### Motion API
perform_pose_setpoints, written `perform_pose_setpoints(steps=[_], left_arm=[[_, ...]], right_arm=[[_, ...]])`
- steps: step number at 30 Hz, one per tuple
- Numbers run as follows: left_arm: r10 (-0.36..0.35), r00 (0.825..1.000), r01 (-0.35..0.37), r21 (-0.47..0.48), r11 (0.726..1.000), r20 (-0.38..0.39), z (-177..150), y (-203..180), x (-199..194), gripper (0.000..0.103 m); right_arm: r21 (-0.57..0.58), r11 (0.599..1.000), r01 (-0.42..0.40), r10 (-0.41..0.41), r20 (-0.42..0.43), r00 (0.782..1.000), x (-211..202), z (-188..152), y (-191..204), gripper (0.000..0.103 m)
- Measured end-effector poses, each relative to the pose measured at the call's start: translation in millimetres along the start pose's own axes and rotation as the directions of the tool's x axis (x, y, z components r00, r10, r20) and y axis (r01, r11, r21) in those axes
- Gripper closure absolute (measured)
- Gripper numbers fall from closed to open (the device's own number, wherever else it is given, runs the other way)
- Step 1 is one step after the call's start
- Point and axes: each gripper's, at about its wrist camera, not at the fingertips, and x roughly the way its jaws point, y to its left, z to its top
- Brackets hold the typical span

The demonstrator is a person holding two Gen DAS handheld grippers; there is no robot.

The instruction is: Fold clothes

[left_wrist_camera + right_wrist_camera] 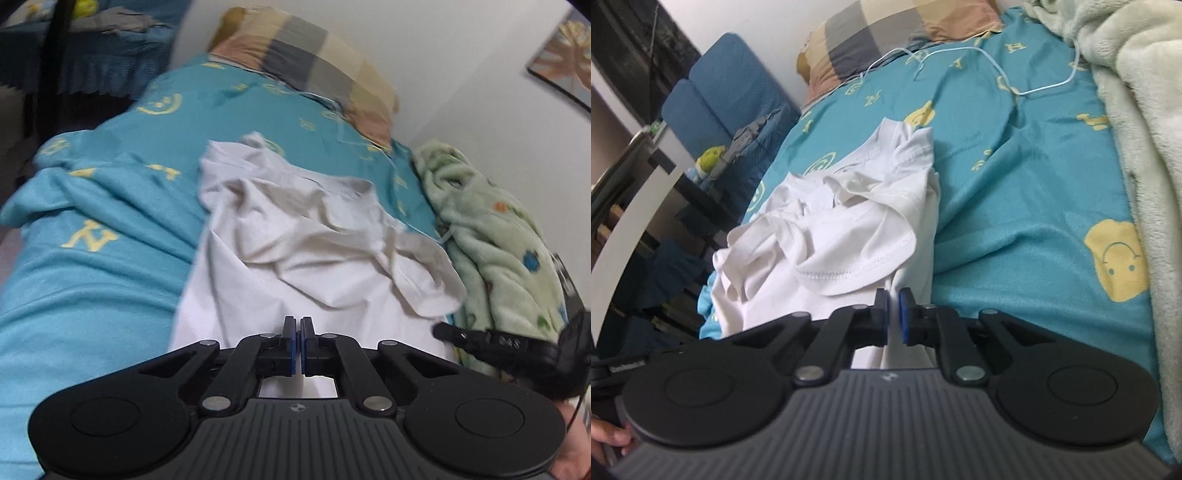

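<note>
A crumpled white T-shirt [295, 229] lies on a teal bed sheet [110, 258], its near hem toward me. In the left wrist view my left gripper [298, 325] sits at that near edge, pads pressed together on a thin layer of the white cloth. In the right wrist view the same T-shirt [842, 229] is bunched up, one sleeve folded over. My right gripper [894, 299] is shut on its near right edge, and a ridge of white fabric stands between the blue pads. A black part of the right tool [480, 338] shows at the left view's right side.
A checked pillow [317, 62] lies at the head of the bed. A green fleece blanket [491, 236] is heaped along the wall side. A white wire hanger [997, 62] rests on the sheet [1015, 184] beyond the shirt. A blue padded seat [720, 92] stands past the bed's far edge.
</note>
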Motion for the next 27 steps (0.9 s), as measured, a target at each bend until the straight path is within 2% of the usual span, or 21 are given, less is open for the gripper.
perform_pose_setpoints(steps=[4,8,9,11,12,16,17,21,27], left_arm=[[0.105,0.994,-0.107,-0.072,0.992,-0.034,1.9,23.7,6.7,0.101],[0.112,0.991,-0.12,-0.111,0.987,-0.073,0.9,33.8,13.9,0.099],[0.102,0.992,-0.11,-0.118,0.987,-0.068,0.9,33.6,11.1,0.097],[0.083,0.995,-0.089,-0.134,0.987,-0.055,0.3,31.9,4.2,0.08],[0.073,0.996,-0.079,-0.145,0.986,-0.047,-0.6,30.0,-0.4,0.077],[0.046,0.999,-0.05,-0.19,0.981,-0.03,-9.2,19.9,-19.5,0.044],[0.03,0.999,-0.035,-0.199,0.979,-0.028,-13.3,16.4,-23.9,0.038],[-0.06,0.997,0.048,-0.231,0.972,-0.048,-36.5,-2.0,-32.4,0.026],[-0.202,0.973,0.152,-0.343,0.927,-0.114,-60.5,-12.4,-10.8,0.025]], right_arm=[[0.013,0.997,0.072,-0.072,-0.003,0.997,2.4,0.6,-7.5,0.097],[0.084,0.994,0.065,-0.064,-0.021,0.998,7.7,1.7,-17.6,0.097],[0.094,0.994,0.062,-0.061,-0.017,0.998,5.6,2.2,-18.2,0.097],[0.106,0.993,0.054,-0.055,0.004,0.998,-2.1,3.0,-17.8,0.097],[0.11,0.993,0.051,-0.053,0.014,0.998,-6.8,3.6,-17.1,0.097],[0.118,0.992,0.035,-0.04,0.043,0.998,-21.7,6.8,-13.5,0.096],[0.121,0.992,0.029,-0.035,0.049,0.998,-24.6,7.7,-12.9,0.096],[0.129,0.992,0.008,-0.016,0.058,0.998,-31.6,8.9,-9.6,0.095],[0.148,0.988,-0.048,0.038,0.07,0.997,-42.9,10.5,-5.6,0.095]])
